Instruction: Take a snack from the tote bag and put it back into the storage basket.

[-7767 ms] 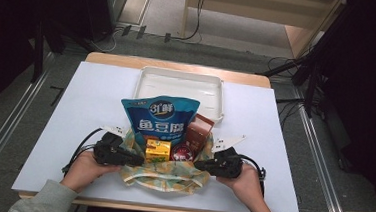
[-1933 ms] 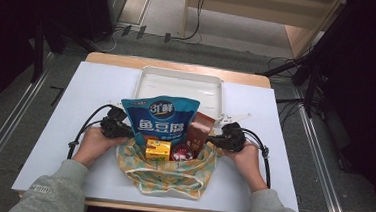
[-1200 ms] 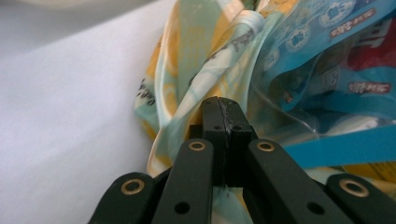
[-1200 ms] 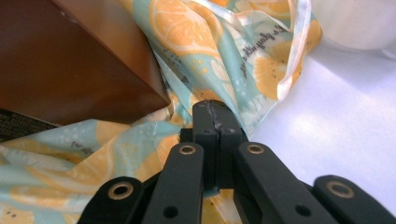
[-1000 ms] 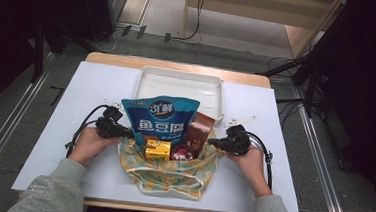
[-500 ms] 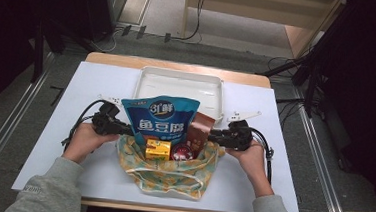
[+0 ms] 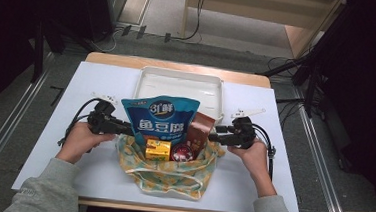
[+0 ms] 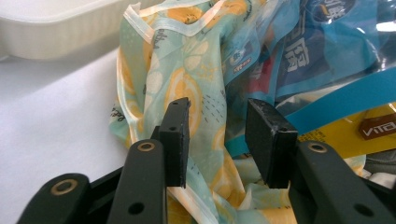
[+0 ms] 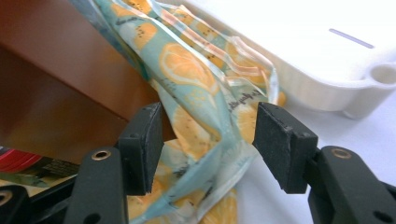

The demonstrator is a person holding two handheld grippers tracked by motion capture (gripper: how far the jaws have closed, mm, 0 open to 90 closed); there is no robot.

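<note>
Person has both tools at opposite sides of the lemon-print teal fabric bag [image 7: 167, 168], which lies open at the near-centre of the white table [image 7: 38, 140].

Left gripper [image 8: 218, 140]: jaws apart, a fold of the bag's rim betw them, not pinched yet. Right gripper [image 9: 208, 140]: same, jaws apart around the rim cloth on its side, no clamp.

Contents: big blue foil snack pouch [image 7: 159, 119] standing tall out of the bag, brown carton [image 7: 200, 132] leaning beside it, small yellow box [image 7: 157, 149] and a red-topped round item [image 7: 181, 153] lower in. Empty white plastic tray [image 7: 179, 88] just behind the bag.

Risks, judged from this:
- cloth is thin and slack; if jaws close on a single loose fold it could slip out on lift.
- left jaws sit close to the blue pouch, so could nip pouch film along w/ cloth.
- pouch is top-heavy; uneven pull L vs R prob tips it or the carton out.
- bag rim near the tray edge, may snag if dragged fwd.
</note>
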